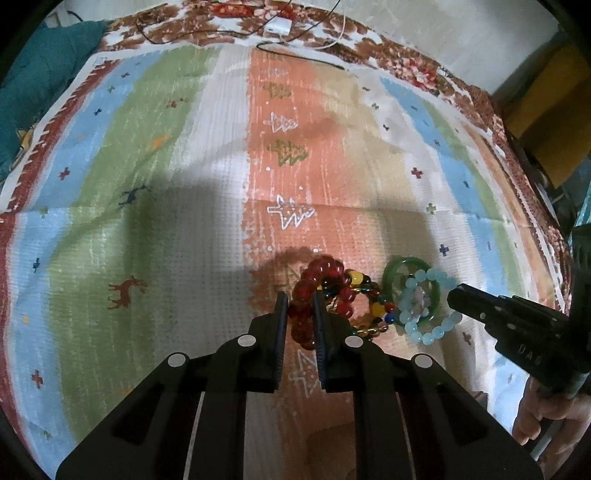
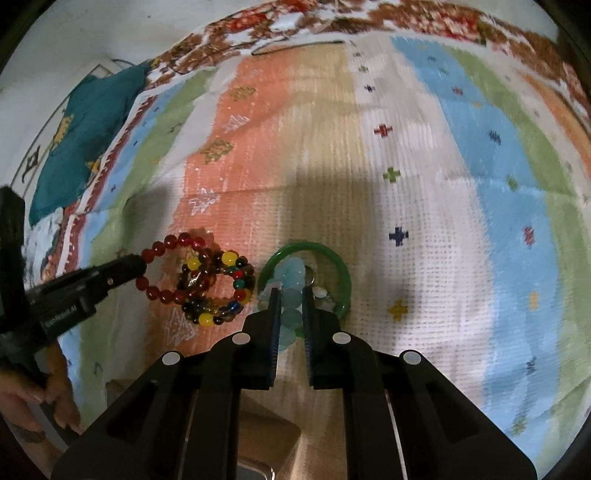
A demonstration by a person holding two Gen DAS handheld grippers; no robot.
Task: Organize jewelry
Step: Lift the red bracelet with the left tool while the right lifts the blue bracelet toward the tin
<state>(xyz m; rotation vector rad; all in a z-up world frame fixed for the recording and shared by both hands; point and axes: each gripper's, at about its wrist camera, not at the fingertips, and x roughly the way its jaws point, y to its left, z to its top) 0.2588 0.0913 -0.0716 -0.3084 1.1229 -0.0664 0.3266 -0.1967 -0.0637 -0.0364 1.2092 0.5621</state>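
My left gripper [image 1: 300, 308] is clamped on the red bracelet [image 1: 314, 295], low and centre in its view, beside the mixed beads [image 1: 365, 306]. My right gripper [image 2: 290, 302] pinches the aqua bracelet [image 2: 291, 291], which lies across the green bangle [image 2: 343, 277], low centre of the right view. Everything sits on the striped mat [image 1: 184, 184].

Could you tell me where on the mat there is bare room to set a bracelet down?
The striped mat lies bare beyond the jewelry toward the white charger, and left past the brown deer print. Crowding sits near the fingers: red bead bracelet, multicolor bracelet, green bangle and pale blue bracelet touch or overlap.
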